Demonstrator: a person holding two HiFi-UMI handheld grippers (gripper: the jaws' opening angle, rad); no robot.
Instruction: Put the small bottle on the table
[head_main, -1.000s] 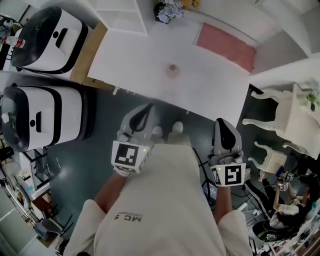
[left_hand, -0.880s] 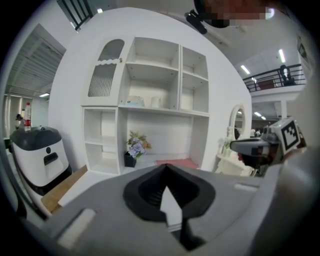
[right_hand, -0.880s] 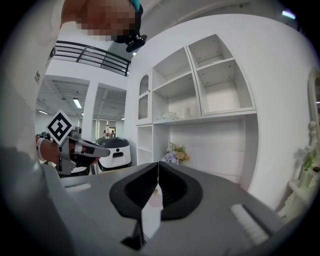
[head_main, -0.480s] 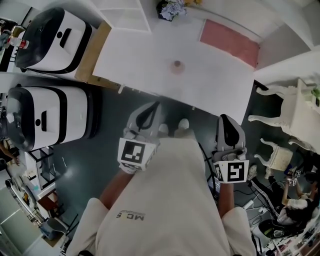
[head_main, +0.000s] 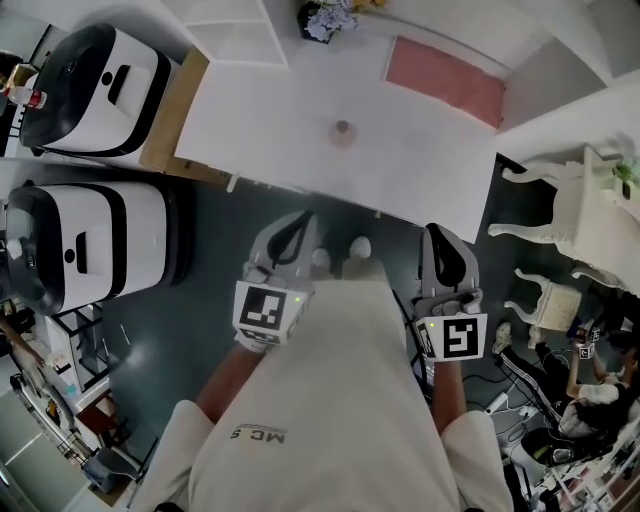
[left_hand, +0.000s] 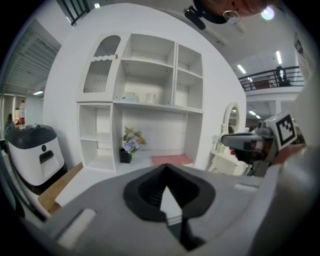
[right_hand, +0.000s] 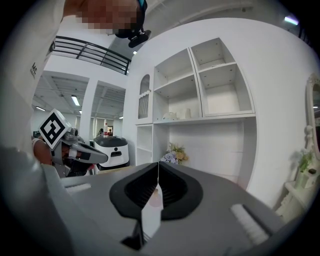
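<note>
The small bottle (head_main: 342, 131), a pale pinkish thing, stands upright near the middle of the white table (head_main: 260, 120) in the head view. Both grippers hang over the dark floor on the near side of the table, close to the person's body and well short of the bottle. My left gripper (head_main: 300, 216) is shut with nothing between its jaws, and its closed tip (left_hand: 166, 166) points toward the shelf unit. Beside it, my right gripper (head_main: 438, 232) is also shut and empty, its jaws meeting in a thin line (right_hand: 158, 166).
A pink mat (head_main: 445, 80) lies at the table's far right and a flower pot (head_main: 325, 18) at its far edge beside a white shelf unit (head_main: 225, 30). Two white and black machines (head_main: 75, 240) stand at left. White ornate furniture (head_main: 570, 220) stands at right.
Both grippers stay shut and keep about the same place in front of the person. Only the head view has shifted a little.
</note>
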